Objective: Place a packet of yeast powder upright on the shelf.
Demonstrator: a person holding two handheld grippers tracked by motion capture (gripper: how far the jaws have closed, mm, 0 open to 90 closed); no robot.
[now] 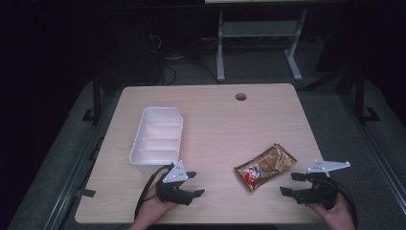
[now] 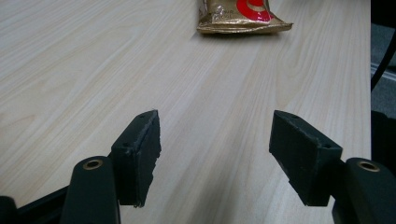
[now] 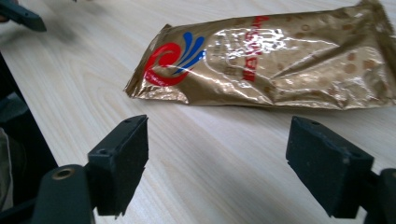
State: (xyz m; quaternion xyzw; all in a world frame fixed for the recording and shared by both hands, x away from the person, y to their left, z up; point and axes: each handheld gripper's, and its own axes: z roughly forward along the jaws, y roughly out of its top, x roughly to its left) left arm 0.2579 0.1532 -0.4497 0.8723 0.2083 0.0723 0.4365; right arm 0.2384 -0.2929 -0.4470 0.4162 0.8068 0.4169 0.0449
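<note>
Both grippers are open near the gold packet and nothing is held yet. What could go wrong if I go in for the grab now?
1. The gold packet lies flat on the table, so the right gripper may slide over the glossy foil rather than pinch it.
2. It may be pushed toward the left gripper.
3. The white tray is narrow and divided; the long packet might not drop in cleanly.

gold snack packet [image 3: 261, 60], red lettering, unreadable

Gold packet [image 2: 243, 16] cut off by top edge; print unreadable.
</note>
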